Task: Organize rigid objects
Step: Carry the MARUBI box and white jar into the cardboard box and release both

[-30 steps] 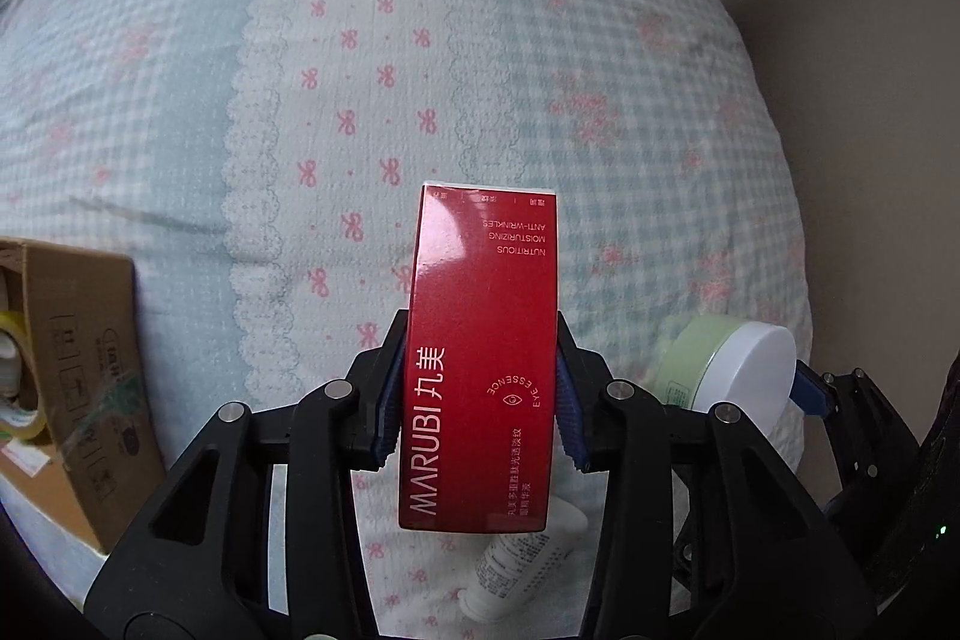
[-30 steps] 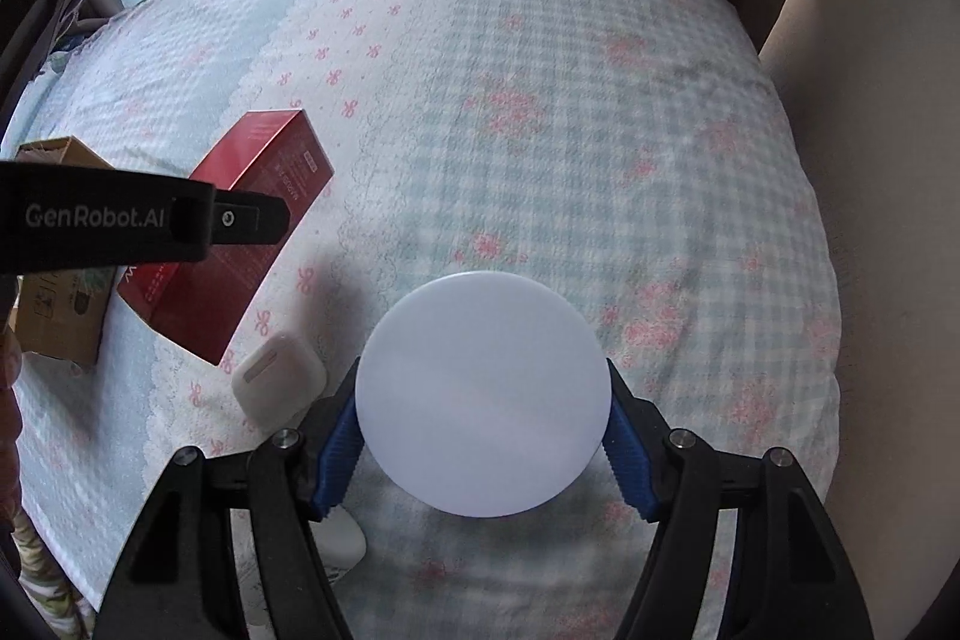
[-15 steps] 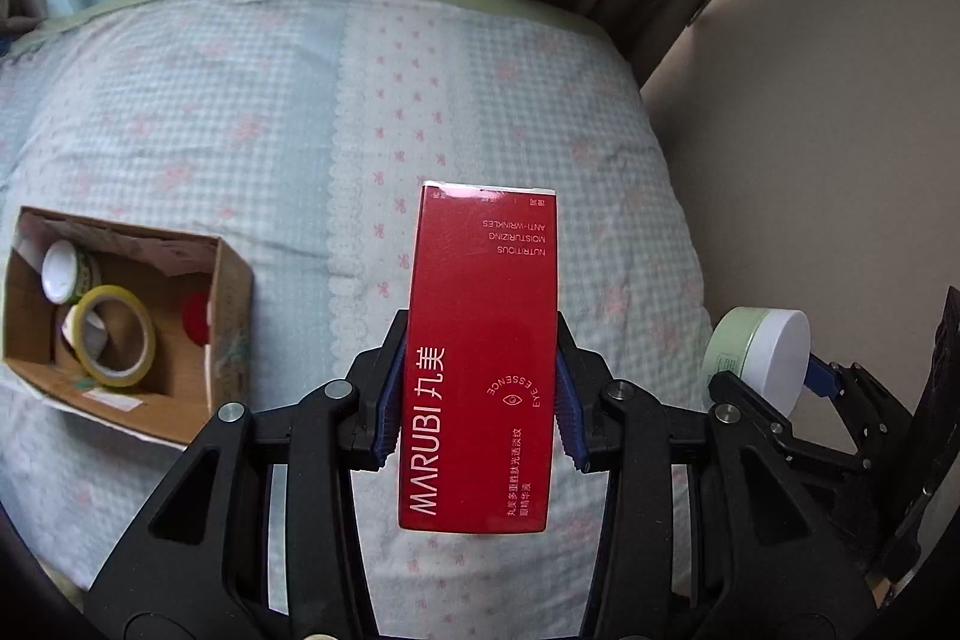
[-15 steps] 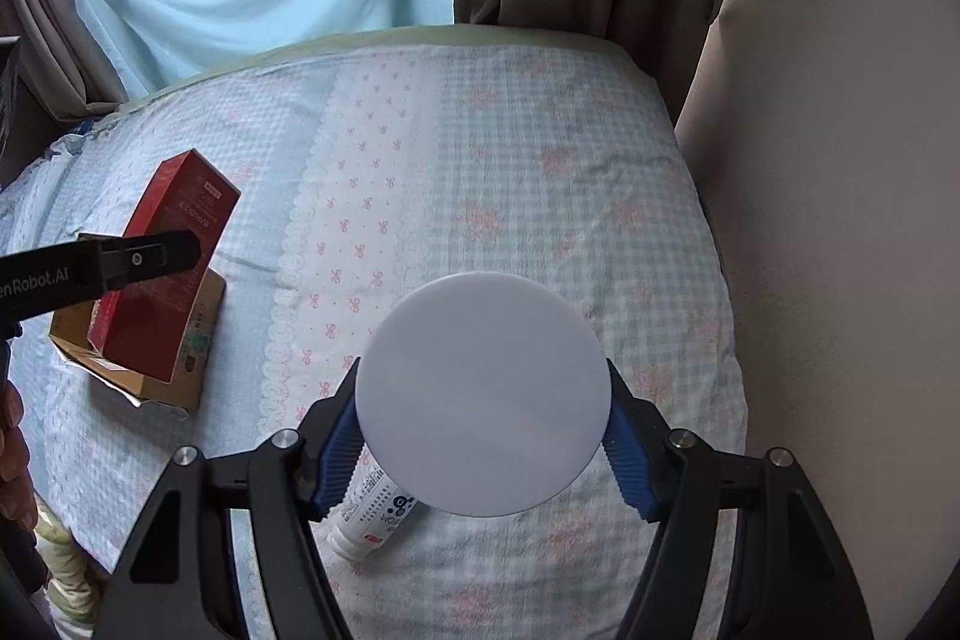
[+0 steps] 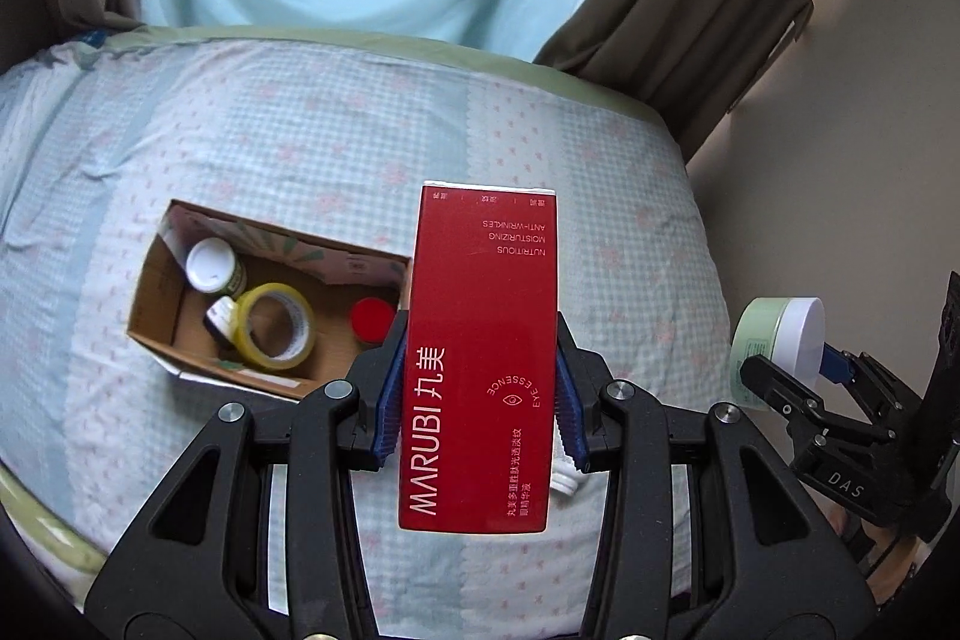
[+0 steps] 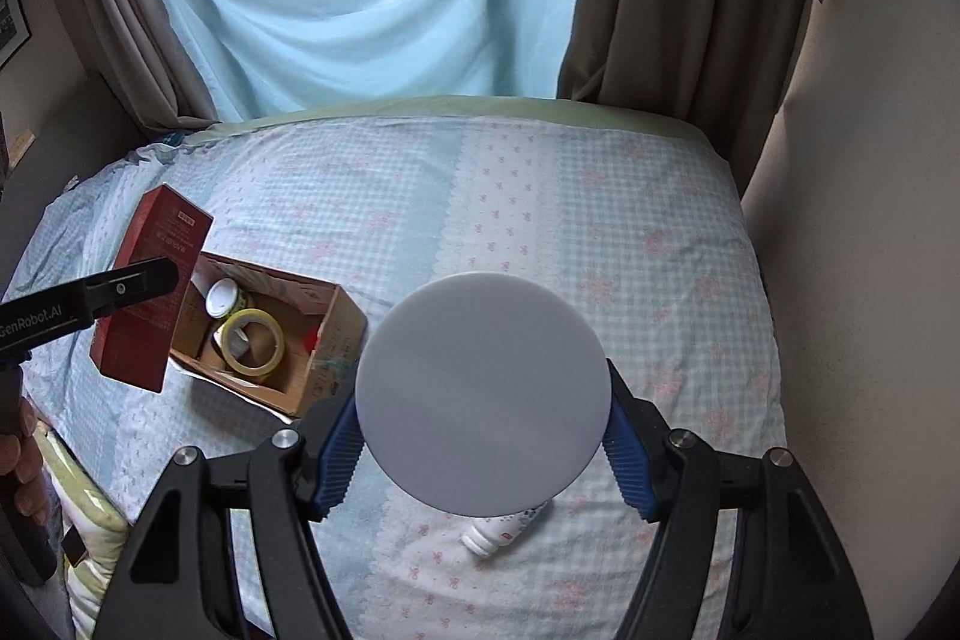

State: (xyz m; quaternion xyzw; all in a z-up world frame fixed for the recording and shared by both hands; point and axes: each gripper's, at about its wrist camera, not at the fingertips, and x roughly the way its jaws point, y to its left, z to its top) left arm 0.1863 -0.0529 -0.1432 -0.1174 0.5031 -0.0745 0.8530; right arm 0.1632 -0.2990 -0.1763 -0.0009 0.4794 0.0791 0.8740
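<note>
Over the last second I have lifted both grippers well clear of the bed (image 6: 600,232), and the cardboard box (image 5: 157,307), which sat at the far left edge of my left view a second ago, now lies open below and just left of the left gripper (image 5: 477,388). I read that as the pickup being done and the carry to the box under way. The left gripper is closed on the red carton (image 5: 483,358), its blue pads pressed against the two long sides, the carton pointing away from the camera with its far end overlapping the box's right wall in the picture. The right gripper (image 6: 483,433) is closed to about the width of the white-lidded jar (image 6: 483,394), pads tight on either side of the lid. The left view gives me what the right cannot: the jar's pale green body (image 5: 757,340), hidden behind its own lid in the right view, and a plain look into the box at a yellow tape roll (image 5: 275,334), a white-capped bottle (image 5: 210,263) and a red cap (image 5: 370,317). The right view shows the carton (image 6: 153,286) hanging in the air above the box's left end, and a white tube (image 6: 507,523) on the bed, near the box's right side, mostly hidden beneath the jar.
</note>
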